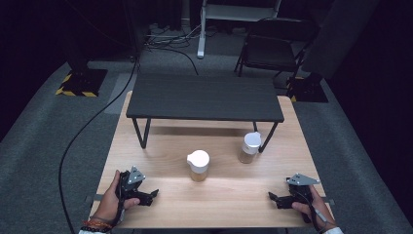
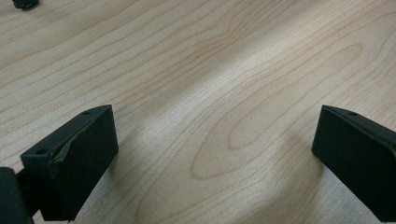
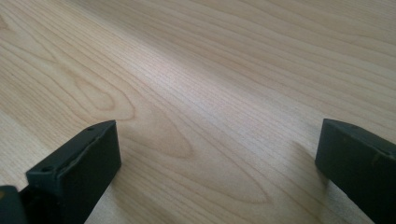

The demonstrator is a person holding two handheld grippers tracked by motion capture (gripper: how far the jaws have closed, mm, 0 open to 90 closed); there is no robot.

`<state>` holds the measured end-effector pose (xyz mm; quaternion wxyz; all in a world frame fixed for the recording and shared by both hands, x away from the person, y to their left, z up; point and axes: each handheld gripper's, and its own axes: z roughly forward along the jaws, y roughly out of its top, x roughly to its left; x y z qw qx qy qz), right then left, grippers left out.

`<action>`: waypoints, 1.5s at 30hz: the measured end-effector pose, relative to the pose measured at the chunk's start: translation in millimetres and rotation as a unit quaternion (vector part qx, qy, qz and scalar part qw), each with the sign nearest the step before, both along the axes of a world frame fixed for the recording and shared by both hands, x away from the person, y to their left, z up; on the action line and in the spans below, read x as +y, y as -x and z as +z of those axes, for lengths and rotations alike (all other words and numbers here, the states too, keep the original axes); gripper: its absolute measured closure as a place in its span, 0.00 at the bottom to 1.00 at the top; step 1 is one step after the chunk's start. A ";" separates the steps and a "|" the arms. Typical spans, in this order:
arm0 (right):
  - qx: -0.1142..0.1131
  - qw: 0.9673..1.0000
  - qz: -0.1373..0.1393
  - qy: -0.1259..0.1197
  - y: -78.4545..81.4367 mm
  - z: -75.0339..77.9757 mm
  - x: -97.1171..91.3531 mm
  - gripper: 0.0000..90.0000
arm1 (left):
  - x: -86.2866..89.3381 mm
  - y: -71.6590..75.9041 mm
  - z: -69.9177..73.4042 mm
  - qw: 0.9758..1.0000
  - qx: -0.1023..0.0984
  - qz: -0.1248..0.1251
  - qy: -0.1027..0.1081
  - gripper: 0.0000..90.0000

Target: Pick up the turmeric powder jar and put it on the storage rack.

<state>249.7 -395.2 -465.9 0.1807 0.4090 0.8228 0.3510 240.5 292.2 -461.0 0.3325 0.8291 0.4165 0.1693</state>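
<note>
On the light wooden table (image 1: 160,195), the white-lidded amber jar (image 1: 198,165) stands between the left gripper (image 1: 152,194) and right gripper (image 1: 272,197), both with jaws released and empty.

Right gripper (image 3: 217,172): both black jaws wide apart, one at lower left, one at lower right, nothing between them. Light wood-grain counter (image 3: 210,70) below and ahead, jaws low over it, each throwing a soft shadow on the wood.
</note>
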 end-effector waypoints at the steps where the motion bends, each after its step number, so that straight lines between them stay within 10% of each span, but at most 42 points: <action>1: 0.000 1.000 0.000 0.000 0.0 0.0 0.0 0.00 | 0.0 0.0 0.0 1.000 0.000 0.000 0.000 0.00; 45: 0.000 1.000 0.002 0.000 -1.0 0.0 -0.9 0.00 | -2.0 11.7 8.0 1.000 -0.031 -0.005 0.000 0.02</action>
